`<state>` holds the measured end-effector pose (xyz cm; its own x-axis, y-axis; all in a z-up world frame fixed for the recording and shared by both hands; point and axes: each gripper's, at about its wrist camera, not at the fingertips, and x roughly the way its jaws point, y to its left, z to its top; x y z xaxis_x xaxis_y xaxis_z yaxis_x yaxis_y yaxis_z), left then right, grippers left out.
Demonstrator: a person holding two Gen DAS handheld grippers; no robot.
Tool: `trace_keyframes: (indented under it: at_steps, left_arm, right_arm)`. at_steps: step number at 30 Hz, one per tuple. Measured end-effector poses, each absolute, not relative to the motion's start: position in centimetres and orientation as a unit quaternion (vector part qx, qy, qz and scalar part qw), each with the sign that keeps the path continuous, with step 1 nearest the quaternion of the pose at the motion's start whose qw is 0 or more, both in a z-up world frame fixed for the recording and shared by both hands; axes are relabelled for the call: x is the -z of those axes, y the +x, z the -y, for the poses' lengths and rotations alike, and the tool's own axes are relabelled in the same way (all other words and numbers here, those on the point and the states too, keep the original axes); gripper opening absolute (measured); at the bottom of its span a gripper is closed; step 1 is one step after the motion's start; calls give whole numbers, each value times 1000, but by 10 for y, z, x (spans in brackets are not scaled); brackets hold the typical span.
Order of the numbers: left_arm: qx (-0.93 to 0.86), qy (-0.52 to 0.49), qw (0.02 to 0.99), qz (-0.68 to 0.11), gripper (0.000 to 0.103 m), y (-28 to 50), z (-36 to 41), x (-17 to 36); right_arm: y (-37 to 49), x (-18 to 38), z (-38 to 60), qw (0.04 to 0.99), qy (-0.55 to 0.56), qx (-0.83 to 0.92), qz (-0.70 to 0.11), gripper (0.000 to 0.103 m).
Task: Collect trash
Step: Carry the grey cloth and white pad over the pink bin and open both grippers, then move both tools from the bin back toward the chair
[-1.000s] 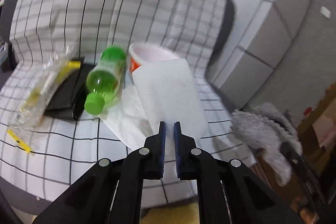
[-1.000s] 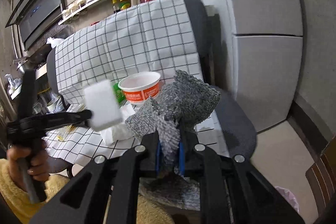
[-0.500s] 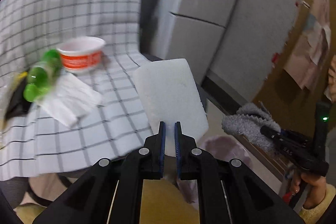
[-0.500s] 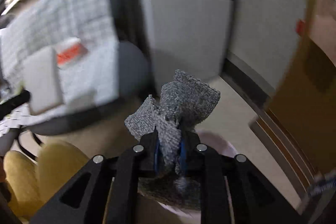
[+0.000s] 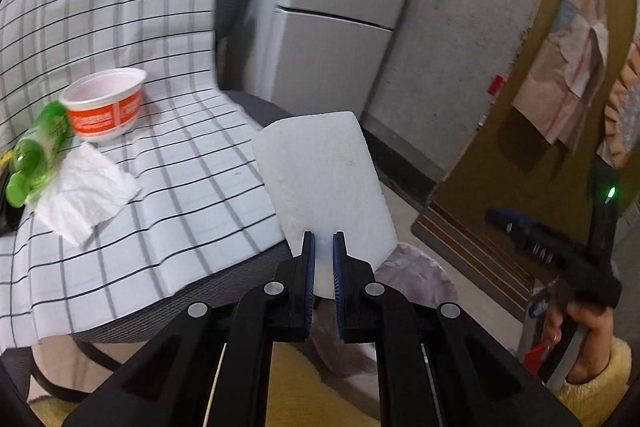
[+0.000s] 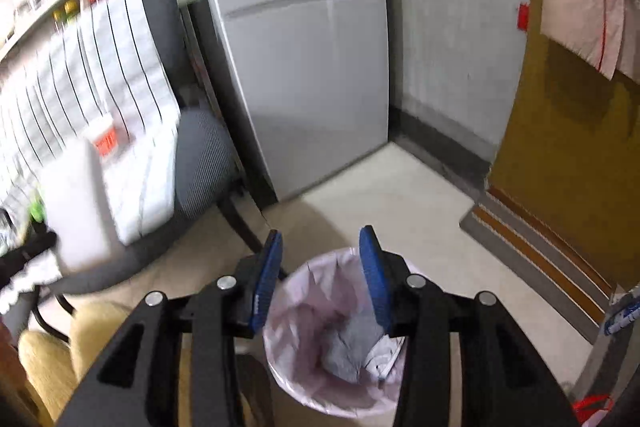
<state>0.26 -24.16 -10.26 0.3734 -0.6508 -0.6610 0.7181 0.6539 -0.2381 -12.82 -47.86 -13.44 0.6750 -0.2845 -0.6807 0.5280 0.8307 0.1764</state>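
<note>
My left gripper [image 5: 323,247] is shut on the lower edge of a white foam block [image 5: 324,183], held upright over the pink-lined trash bin [image 5: 412,275]. In the right wrist view my right gripper [image 6: 320,247] hangs right above that bin [image 6: 296,371]; its jaws are opening and nothing is between them. The grey cloth [image 6: 348,343] lies inside the bin. The foam block [image 6: 76,203] shows blurred at the left. On the checked cloth over the chair [image 5: 160,187] remain an orange-and-white bowl [image 5: 106,105], a green bottle [image 5: 38,151] and a white tissue [image 5: 86,193].
A grey fridge [image 6: 304,67] stands behind the bin, with a yellow-brown door [image 6: 572,163] and a raised sill to the right. The chair's seat edge [image 6: 200,163] is just left of the bin. A person's hand in a yellow sleeve [image 5: 584,367] holds the right gripper's handle.
Both grippers swung from the chair to the bin. The right gripper has opened and the grey cloth has dropped into the bin. The left still clamps the foam block.
</note>
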Motion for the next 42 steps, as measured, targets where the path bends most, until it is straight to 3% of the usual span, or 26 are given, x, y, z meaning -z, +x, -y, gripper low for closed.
trace_keyframes:
  at_steps: [12,17,18,20,26,36,42]
  left_arm:
    - [529,91,746,-394,11,-33,334,129]
    - [551,104,715,-417,24,-41,369,149]
    - [547,107,715,-422,33,-39,371,152]
    - [535,110,719,-431,36,-36,370,159]
    - [483,112,763,-414,36,-21,331,145]
    - [337,76,850,-398,36,17,204,119]
    - [248,44,889,-383,53,33,127,106]
  right_arm:
    - [-165,85,503,915,178,260,-252,41]
    - [-179,85,517,910,183,275,-248,41]
    - [-180,86,519,910,185,276,-249,41]
    - [-183,87,519,909,188,274,-250,42]
    - [-168,90,506,913,187,255,-259,42]
    - [-108,86,442,932,163,160,-282,46]
    - [-52,87,382,939,129,65,-311,46]
